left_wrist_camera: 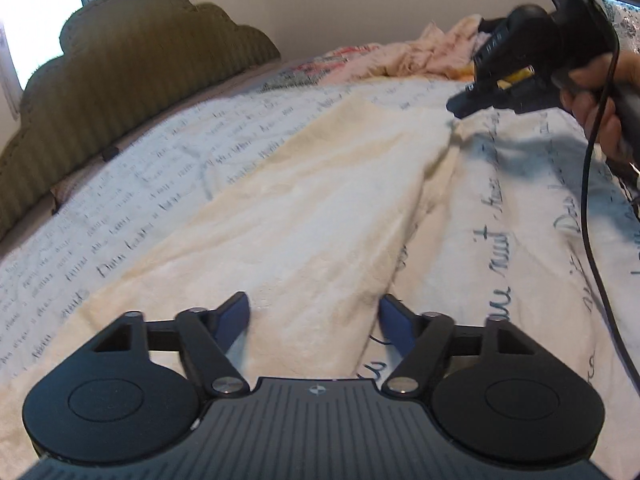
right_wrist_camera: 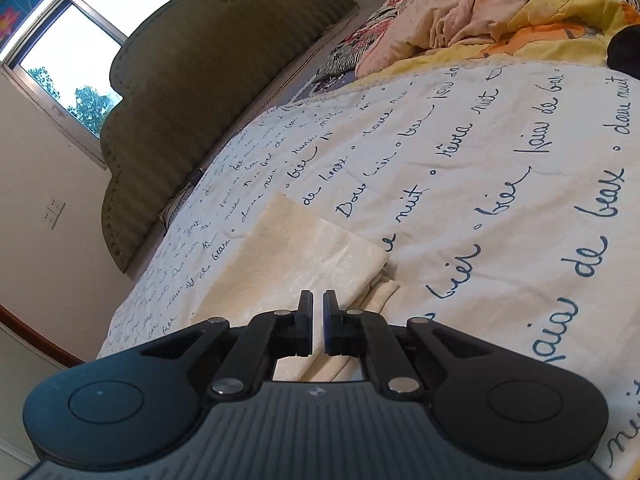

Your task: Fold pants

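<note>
While the left tool (left_wrist_camera: pixel 314 316) gapes, cream pants (left_wrist_camera: pixel 280 216) lie flat.

script-print bedspread (right_wrist_camera: pixel 500 184) | green headboard (right_wrist_camera: pixel 208 92) | window (right_wrist_camera: pixel 96 36) | crumpled bedding (right_wrist_camera: pixel 480 12)

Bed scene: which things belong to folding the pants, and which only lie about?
For the job: cream pants; left gripper, open; right gripper, nearly shut.
Lying about: script-printed bedspread; green headboard; pile of clothes.

Cream pants (left_wrist_camera: pixel 320 200) lie on a white bedspread (right_wrist_camera: pixel 500 168) with blue cursive script; the headboard (right_wrist_camera: pixel 208 92) looks olive green.
</note>
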Demonstrator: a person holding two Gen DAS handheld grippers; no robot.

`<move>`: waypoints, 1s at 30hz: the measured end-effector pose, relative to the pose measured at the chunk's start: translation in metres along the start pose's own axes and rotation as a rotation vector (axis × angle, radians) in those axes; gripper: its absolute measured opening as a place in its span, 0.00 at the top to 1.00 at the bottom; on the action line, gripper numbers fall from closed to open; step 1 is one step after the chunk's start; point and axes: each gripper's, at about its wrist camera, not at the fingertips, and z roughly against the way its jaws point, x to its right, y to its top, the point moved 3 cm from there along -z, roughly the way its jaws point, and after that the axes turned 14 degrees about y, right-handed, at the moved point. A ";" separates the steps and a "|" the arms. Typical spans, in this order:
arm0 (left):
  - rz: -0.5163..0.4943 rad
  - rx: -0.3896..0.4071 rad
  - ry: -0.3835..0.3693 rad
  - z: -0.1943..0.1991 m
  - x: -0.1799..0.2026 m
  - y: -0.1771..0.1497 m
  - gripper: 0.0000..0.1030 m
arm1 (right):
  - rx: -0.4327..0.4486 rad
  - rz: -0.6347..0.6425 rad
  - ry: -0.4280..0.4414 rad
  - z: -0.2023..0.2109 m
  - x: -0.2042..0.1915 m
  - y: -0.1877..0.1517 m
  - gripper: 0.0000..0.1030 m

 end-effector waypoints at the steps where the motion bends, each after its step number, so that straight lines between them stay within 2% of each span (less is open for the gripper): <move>1: 0.003 0.012 -0.015 0.000 0.000 -0.003 0.40 | -0.007 -0.021 -0.014 -0.001 0.003 0.002 0.94; 3: -0.006 0.021 -0.038 0.001 0.000 -0.007 0.57 | -0.021 -0.060 -0.064 0.000 0.011 0.001 0.82; 5: 0.030 0.005 -0.096 0.003 -0.005 -0.007 0.72 | -0.017 -0.086 -0.093 0.002 0.018 -0.002 0.47; 6: 0.046 -0.001 -0.115 0.003 -0.009 -0.007 0.75 | -0.011 -0.098 -0.072 0.003 0.020 -0.004 0.39; 7: 0.053 -0.007 -0.127 0.002 -0.012 -0.007 0.78 | -0.003 -0.114 -0.041 0.003 0.022 -0.007 0.34; 10: 0.064 -0.017 -0.154 0.002 -0.018 -0.007 0.82 | -0.005 -0.092 -0.053 -0.005 0.019 -0.008 0.32; 15: 0.064 -0.011 -0.182 0.005 -0.019 -0.006 0.82 | 0.034 -0.136 -0.007 -0.031 0.025 -0.001 0.32; 16: 0.081 -0.017 -0.197 0.004 -0.022 -0.006 0.72 | 0.045 -0.141 0.000 -0.034 0.026 -0.001 0.32; 17: 0.109 -0.024 -0.213 0.006 -0.026 -0.006 0.65 | 0.055 -0.137 0.001 -0.036 0.025 -0.001 0.37; 18: 0.135 -0.026 -0.216 0.007 -0.031 -0.005 0.59 | 0.062 -0.132 -0.006 -0.037 0.024 -0.002 0.46; 19: 0.158 -0.022 -0.204 0.009 -0.036 -0.004 0.44 | 0.065 -0.124 -0.028 -0.038 0.024 -0.002 0.75; 20: 0.180 -0.010 -0.178 0.012 -0.042 -0.003 0.27 | 0.067 -0.128 -0.031 -0.038 0.027 -0.003 0.79; 22: 0.227 0.029 -0.106 0.019 -0.056 -0.001 0.12 | 0.091 -0.150 0.002 -0.034 0.031 -0.005 0.82; 24: 0.285 0.051 -0.075 0.024 -0.071 0.001 0.10 | 0.108 -0.072 0.002 -0.028 0.020 -0.006 0.83; 25: 0.331 0.048 -0.082 0.022 -0.080 0.003 0.10 | 0.122 -0.023 0.013 -0.024 0.011 -0.007 0.83; 28: 0.511 0.006 -0.145 0.016 -0.107 0.001 0.10 | 0.137 0.169 0.067 -0.014 -0.030 -0.010 0.84; 30: 0.666 -0.043 -0.220 0.008 -0.124 -0.005 0.10 | 0.129 0.348 0.068 -0.011 -0.062 -0.018 0.84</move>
